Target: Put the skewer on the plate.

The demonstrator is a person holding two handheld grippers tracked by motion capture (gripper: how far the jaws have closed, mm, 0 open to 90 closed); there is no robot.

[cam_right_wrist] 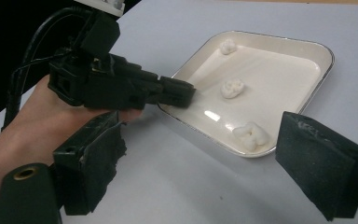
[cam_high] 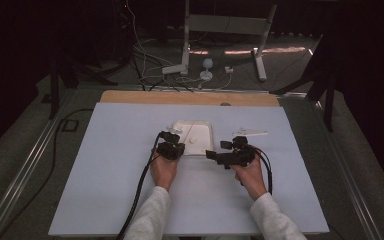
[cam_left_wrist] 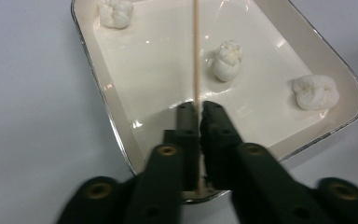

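A shallow white tray point(cam_high: 202, 131) with a thin metal rim is seen at the centre of the pale worktop point(cam_high: 105, 175) in the high view, with both hands entering from the bottom edge. The left tongs point(cam_high: 170, 144) sit at the tray's left edge, the right tongs point(cam_high: 220, 151) just off its lower right corner. In the left gripper view, the left tongs point(cam_left_wrist: 199, 108) rise from the bottom centre of the frame, the jaws standing almost together with a thin wooden skewer point(cam_left_wrist: 196, 51) between them; the skewer runs straight up the middle of the frame and out at the top edge, over the tray point(cam_left_wrist: 100, 88). The pads are seen close against the skewer, so it is recorded as gripped, though only a narrow slit separates them. Three white marshmallows are noted inside the tray: one at the upper left point(cam_left_wrist: 115, 11), one right of centre just beside the skewer point(cam_left_wrist: 227, 59), one at the right near the tray wall point(cam_left_wrist: 316, 92). Whether the skewer touches the middle marshmallow cannot be told. In the right gripper view, the right tongs point(cam_right_wrist: 205, 172) stand wide apart at the lower corners of the frame with nothing between the pads except bare worktop and the near rim of the tray point(cam_right_wrist: 326, 60). The left hand point(cam_right_wrist: 37, 126) and its tongs point(cam_right_wrist: 177, 93) are seen at the upper left, tips reaching over the tray's rim.
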